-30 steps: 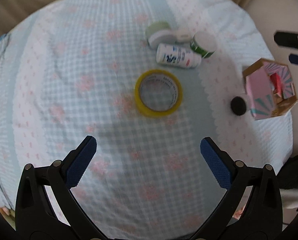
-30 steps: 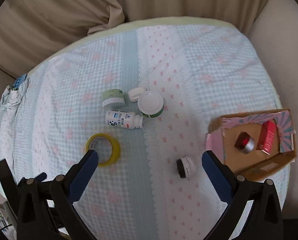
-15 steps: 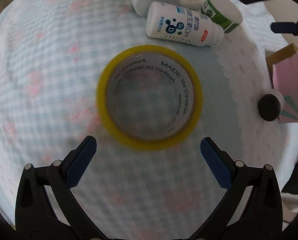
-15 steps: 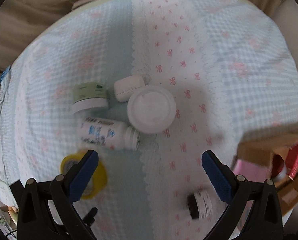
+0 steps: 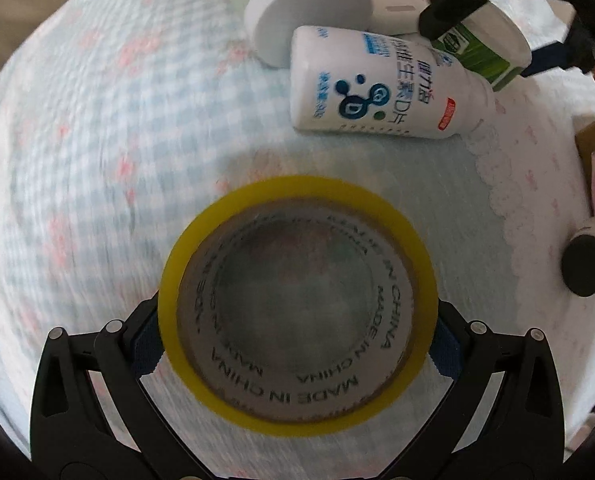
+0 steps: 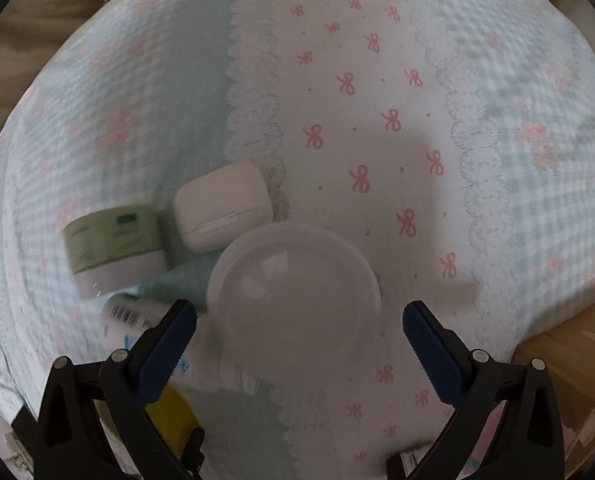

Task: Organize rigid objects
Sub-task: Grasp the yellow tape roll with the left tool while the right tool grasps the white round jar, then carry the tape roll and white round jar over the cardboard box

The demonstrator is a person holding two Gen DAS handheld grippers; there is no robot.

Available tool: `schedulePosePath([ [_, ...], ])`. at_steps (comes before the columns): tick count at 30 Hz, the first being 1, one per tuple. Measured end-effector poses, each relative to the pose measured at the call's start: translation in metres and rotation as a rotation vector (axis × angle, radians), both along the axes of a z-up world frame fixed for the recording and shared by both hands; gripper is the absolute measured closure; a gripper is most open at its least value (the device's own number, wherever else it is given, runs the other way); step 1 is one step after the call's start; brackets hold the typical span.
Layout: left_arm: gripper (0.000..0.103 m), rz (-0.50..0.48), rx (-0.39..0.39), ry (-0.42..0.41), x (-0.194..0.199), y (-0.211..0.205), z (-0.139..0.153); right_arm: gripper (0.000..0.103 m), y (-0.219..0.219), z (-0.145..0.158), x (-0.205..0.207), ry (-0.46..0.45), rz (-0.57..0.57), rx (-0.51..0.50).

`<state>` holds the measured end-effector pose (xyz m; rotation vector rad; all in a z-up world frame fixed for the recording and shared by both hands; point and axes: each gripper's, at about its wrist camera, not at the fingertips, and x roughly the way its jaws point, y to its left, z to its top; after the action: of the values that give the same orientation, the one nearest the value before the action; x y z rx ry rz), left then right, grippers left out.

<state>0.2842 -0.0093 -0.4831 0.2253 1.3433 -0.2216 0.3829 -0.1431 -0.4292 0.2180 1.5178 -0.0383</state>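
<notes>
A yellow tape roll [image 5: 297,414] lies flat on the checked cloth, right between the open jaws of my left gripper [image 5: 297,350]; its sides hide the blue pads. My right gripper [image 6: 299,330] is open just above the white lid of a green-labelled jar [image 6: 293,292], one finger on each side. That jar shows in the left wrist view [image 5: 485,50] with the right gripper's dark fingers over it. A white vitamin bottle [image 5: 381,88] lies on its side beside it.
A pale green jar with a white lid [image 6: 111,246] and a white earbud case [image 6: 223,206] lie close behind the bottle. A small black-lidded jar [image 5: 585,266] lies right of the tape. A cardboard box [image 6: 569,364] stands at the right edge.
Both grippers have dropped toward the cloth. The left one has closed in around the tape roll; the right one has come down over the white-lidded jar. Both stay open.
</notes>
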Motion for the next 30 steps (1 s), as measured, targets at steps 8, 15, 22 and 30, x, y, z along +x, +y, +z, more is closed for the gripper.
schedulePosePath([
  [8, 0.006, -0.037, 0.004, -0.030, 0.002, -0.008, 0.004, 0.033, 0.002, -0.016, 0.005, 0.026, -0.019, 0.018],
  [15, 0.007, -0.038, 0.005, -0.042, 0.003, 0.010, 0.012, 0.033, -0.004, -0.016, 0.000, 0.008, -0.017, 0.033],
  [22, 0.007, -0.029, -0.005, -0.112, -0.004, 0.013, 0.042, 0.034, -0.017, 0.004, -0.014, -0.031, -0.025, 0.025],
  [30, 0.007, -0.008, -0.039, -0.192, -0.021, 0.020, 0.095, 0.034, -0.019, 0.050, -0.046, -0.117, -0.050, 0.034],
])
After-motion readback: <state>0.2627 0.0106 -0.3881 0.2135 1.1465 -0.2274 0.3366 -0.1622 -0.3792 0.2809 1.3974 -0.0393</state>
